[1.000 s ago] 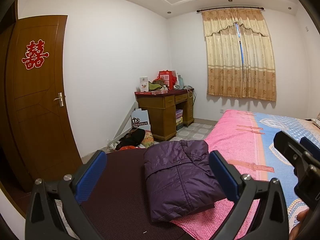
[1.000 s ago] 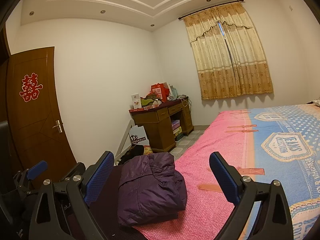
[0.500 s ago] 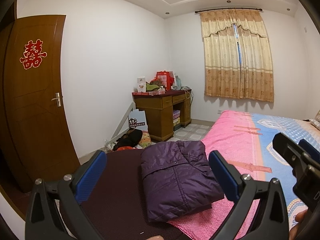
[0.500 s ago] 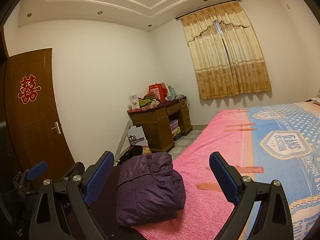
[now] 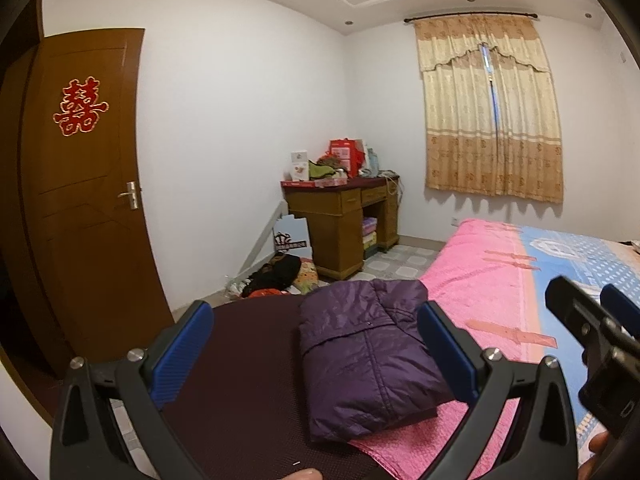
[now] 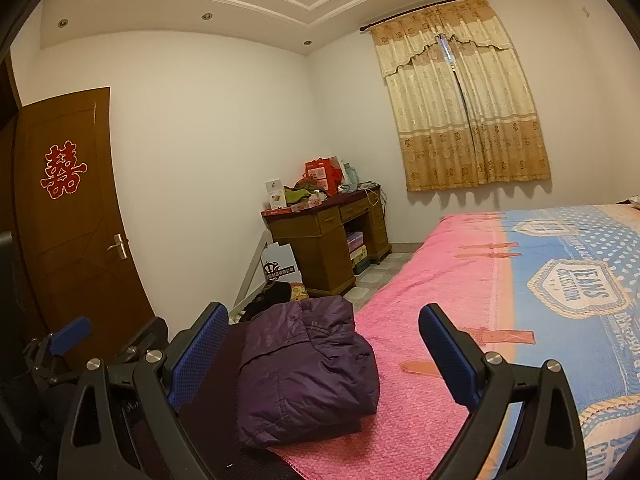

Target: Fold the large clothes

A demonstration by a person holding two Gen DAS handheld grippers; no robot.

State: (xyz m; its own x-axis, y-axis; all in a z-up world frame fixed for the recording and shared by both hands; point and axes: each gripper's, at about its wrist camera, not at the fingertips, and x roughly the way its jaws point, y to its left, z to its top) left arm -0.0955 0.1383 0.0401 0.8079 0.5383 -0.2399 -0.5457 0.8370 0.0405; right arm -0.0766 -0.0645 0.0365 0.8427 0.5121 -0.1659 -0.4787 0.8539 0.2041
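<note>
A purple padded jacket [image 5: 368,356] lies folded into a compact bundle at the bed's near corner, half on a dark maroon mat [image 5: 248,364] and half on the pink blanket [image 5: 480,280]. It also shows in the right wrist view [image 6: 304,368]. My left gripper [image 5: 316,348] is open and empty, held above and short of the jacket. My right gripper [image 6: 324,344] is open and empty too, to the right of the left one; its body shows in the left wrist view [image 5: 592,332].
The bed carries a pink and blue blanket [image 6: 540,280]. A wooden desk [image 5: 340,216] with boxes on it stands by the far wall beside a curtained window [image 5: 488,120]. Clothes and bags [image 5: 276,276] lie on the floor. A brown door [image 5: 80,200] is at left.
Both grippers have drifted slightly, so the jacket and room shift a little in each view. The jacket itself has not moved, and both grippers stay open.
</note>
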